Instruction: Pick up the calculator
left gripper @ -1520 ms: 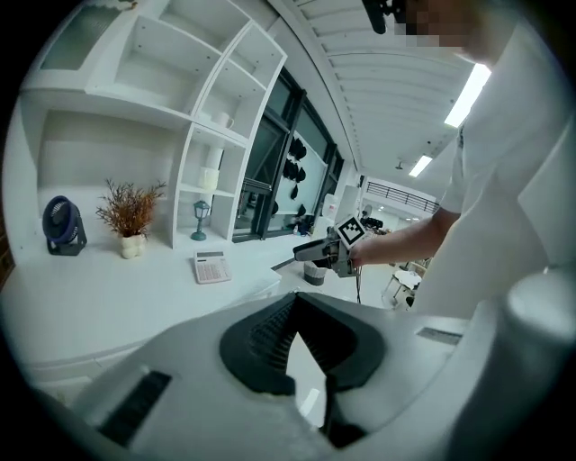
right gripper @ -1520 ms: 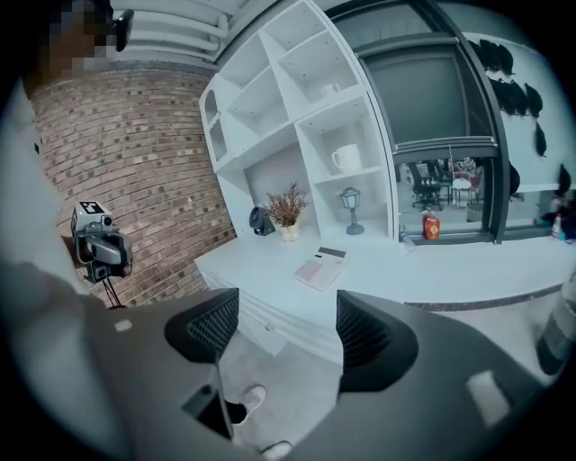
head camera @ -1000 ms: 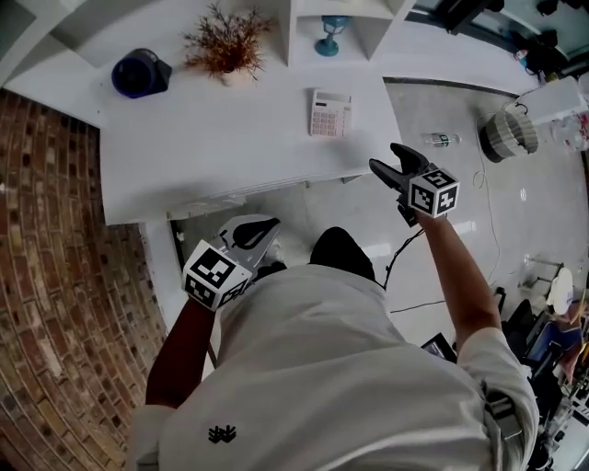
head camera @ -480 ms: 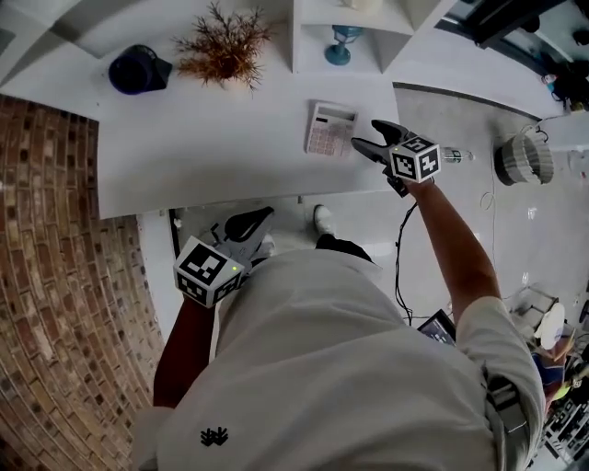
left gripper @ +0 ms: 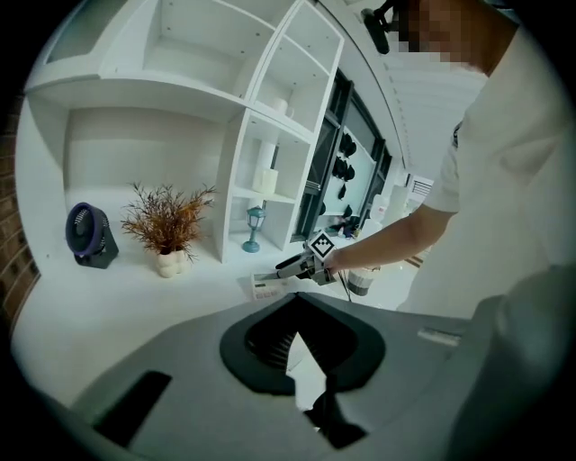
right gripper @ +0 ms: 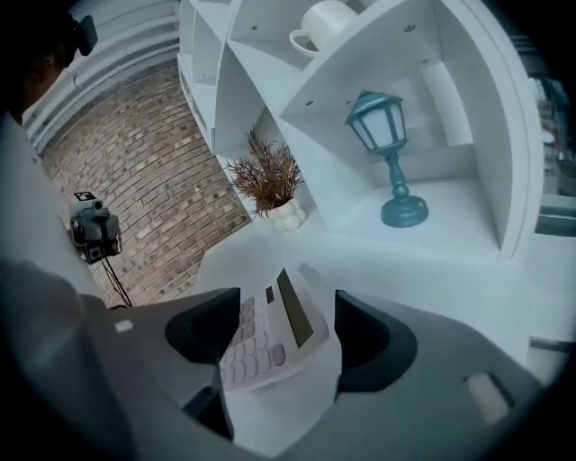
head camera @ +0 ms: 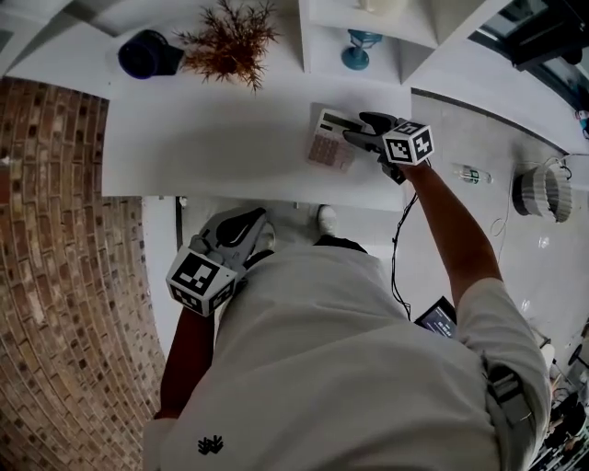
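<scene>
**Right tongs now astride the calculator**

Reaches with the right gripper (head camera: 360, 127) over the calculator (head camera: 329, 143). A second before, only off the right corner of the desk (head camera: 202, 138), well apart from the calculator. Half a second before, just beside its right edge. Keeps the left gripper (head camera: 253, 221) low in front of the desk, close to the body, as before. Leaves the calculator where it was: flat on the right part of the desk, in front of the shelf unit (head camera: 414, 37).

Counts one calculator, two grippers, one dried plant (head camera: 230, 41), one dark fan (head camera: 147, 55), one teal lantern (head camera: 359, 51) and one white mug (right gripper: 326, 22) on a higher shelf.

Shows on the calculator a pale body, a long dark display across the top, and rows of pale keys below, a little pink in the head view.

Closes the right jaws slightly, still wide, one on each side of the calculator, without pressing on it. Holds the left jaws almost together, only a thin slit between, nothing in them.
</scene>
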A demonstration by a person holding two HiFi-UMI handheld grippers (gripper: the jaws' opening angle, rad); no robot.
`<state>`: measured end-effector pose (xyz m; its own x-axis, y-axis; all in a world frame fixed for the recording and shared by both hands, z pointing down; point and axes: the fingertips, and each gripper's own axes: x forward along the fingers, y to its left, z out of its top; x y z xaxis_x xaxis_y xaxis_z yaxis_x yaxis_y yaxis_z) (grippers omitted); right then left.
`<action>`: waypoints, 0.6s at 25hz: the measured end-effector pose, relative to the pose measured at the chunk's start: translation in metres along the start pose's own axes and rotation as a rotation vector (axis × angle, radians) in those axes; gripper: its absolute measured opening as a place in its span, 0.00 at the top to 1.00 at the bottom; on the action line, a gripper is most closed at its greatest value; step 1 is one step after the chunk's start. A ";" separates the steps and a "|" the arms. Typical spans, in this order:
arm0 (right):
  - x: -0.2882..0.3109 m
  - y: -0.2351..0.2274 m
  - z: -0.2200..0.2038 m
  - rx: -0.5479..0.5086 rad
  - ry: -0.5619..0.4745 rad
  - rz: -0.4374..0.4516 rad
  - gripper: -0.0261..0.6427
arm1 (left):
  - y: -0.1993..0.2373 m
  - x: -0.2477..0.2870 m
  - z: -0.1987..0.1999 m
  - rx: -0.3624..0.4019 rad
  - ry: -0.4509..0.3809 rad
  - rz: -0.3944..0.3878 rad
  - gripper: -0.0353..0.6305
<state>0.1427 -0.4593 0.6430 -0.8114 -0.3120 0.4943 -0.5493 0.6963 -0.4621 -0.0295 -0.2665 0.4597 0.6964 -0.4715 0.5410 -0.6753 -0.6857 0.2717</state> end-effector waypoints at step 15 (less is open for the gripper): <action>0.038 0.003 -0.008 -0.079 0.176 0.123 0.72 | 0.010 0.008 0.012 -0.039 -0.009 0.109 0.94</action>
<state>0.1114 -0.4638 0.6665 -0.8201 -0.1089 0.5618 -0.4254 0.7728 -0.4711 -0.0275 -0.2834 0.4570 0.6203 -0.5473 0.5618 -0.7559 -0.6082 0.2422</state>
